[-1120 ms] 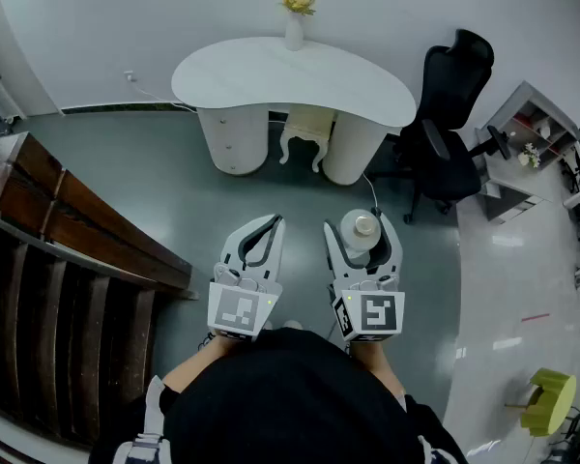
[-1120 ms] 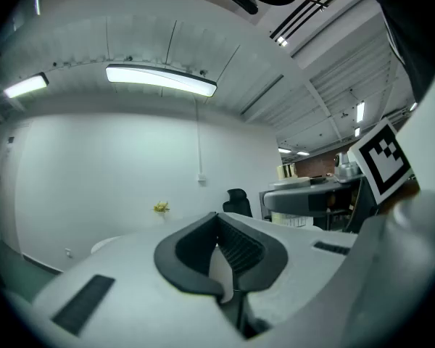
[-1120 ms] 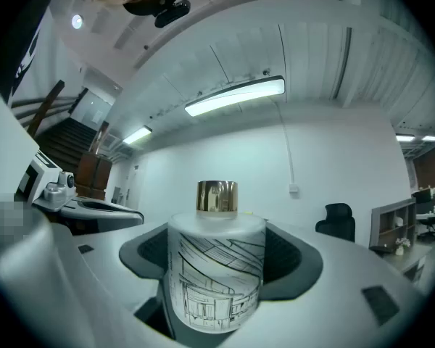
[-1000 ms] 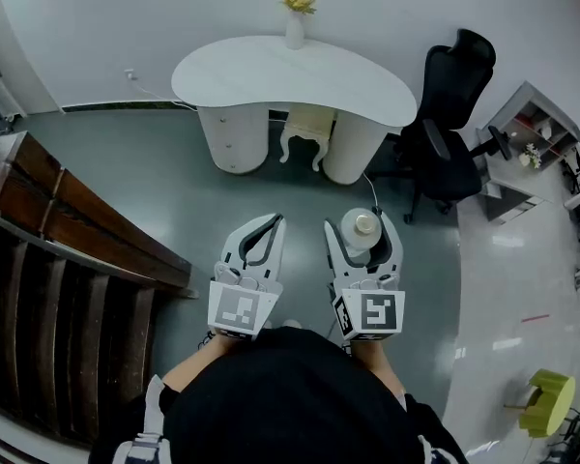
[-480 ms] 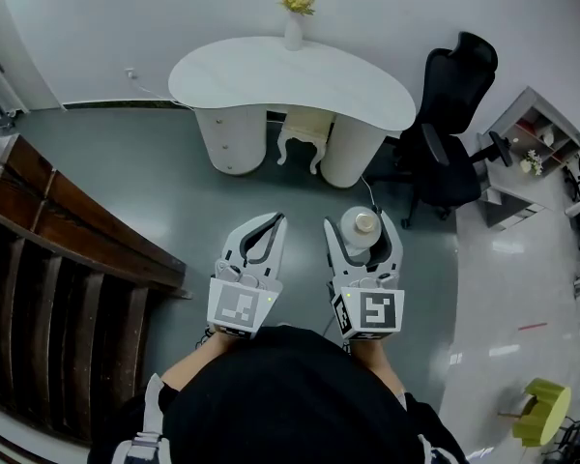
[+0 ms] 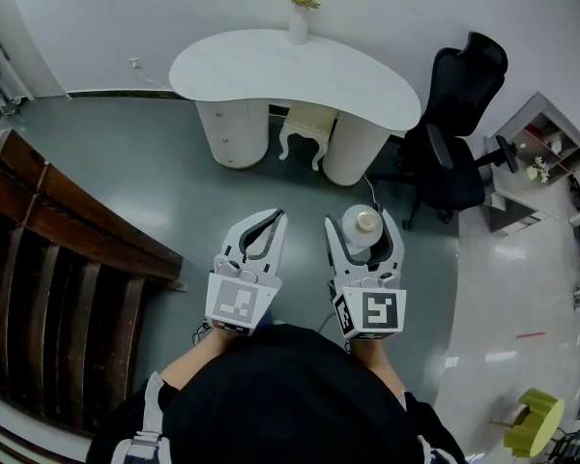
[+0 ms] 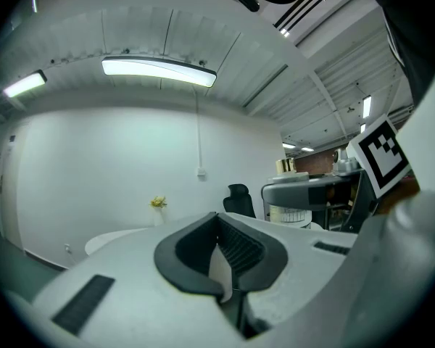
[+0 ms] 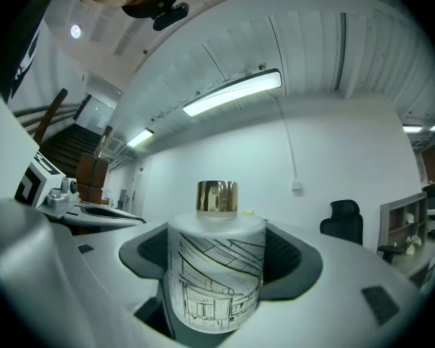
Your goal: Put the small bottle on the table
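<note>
I'm mid-carry: my right gripper [image 6: 362, 224] clamps the small bottle [image 8: 216, 270], gold cap up, while my left gripper [image 6: 275, 217] is pinched together on nothing. Next I must reach the white table [image 6: 271, 71], well off at twelve o'clock, and set the bottle down upright. It bears a line sketch but no legible wording.

White table [image 6: 271, 66] stands against the white wall [image 6: 126, 8] on grey floor [image 6: 155, 162], black office chair [image 6: 464, 85] beside it.

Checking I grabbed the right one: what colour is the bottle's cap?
The cap is shiny gold, clearest in the right gripper view.
</note>
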A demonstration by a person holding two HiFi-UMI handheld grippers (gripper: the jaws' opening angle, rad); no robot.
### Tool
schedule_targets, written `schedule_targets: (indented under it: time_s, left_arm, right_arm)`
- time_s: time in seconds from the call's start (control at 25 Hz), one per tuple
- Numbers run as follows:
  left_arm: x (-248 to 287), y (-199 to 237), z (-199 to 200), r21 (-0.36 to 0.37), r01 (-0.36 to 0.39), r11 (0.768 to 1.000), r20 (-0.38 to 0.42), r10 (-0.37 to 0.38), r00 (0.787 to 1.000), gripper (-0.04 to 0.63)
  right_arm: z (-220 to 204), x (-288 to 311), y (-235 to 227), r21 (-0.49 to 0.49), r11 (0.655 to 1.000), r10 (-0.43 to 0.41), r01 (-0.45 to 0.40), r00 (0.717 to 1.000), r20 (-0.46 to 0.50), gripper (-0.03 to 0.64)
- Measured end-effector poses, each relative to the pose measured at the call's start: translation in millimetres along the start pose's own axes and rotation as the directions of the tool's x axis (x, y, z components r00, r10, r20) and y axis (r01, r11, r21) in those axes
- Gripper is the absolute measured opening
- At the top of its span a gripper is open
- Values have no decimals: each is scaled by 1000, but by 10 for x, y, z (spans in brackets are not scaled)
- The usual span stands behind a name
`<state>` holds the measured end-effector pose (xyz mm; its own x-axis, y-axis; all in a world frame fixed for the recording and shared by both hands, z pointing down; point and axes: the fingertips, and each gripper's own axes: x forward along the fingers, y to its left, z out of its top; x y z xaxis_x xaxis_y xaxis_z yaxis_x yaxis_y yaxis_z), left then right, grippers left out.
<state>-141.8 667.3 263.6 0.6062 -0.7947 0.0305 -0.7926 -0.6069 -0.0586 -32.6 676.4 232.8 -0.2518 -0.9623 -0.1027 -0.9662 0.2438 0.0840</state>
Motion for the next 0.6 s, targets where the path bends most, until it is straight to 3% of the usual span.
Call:
schedule_targets:
  time_s: [0.32, 0.6]
  left_arm:
    - [367, 271, -153, -10, 11, 1000, -12, -11, 1000, 8]
    - [1045, 729, -171, -4, 43, 999, -11, -43, 999, 8]
  right_arm:
    - [-186, 402, -78, -1, 1000, -2, 2, 1000, -16, 336]
    - [-319, 1156, -294, 2, 1000, -31, 31, 999, -21, 336]
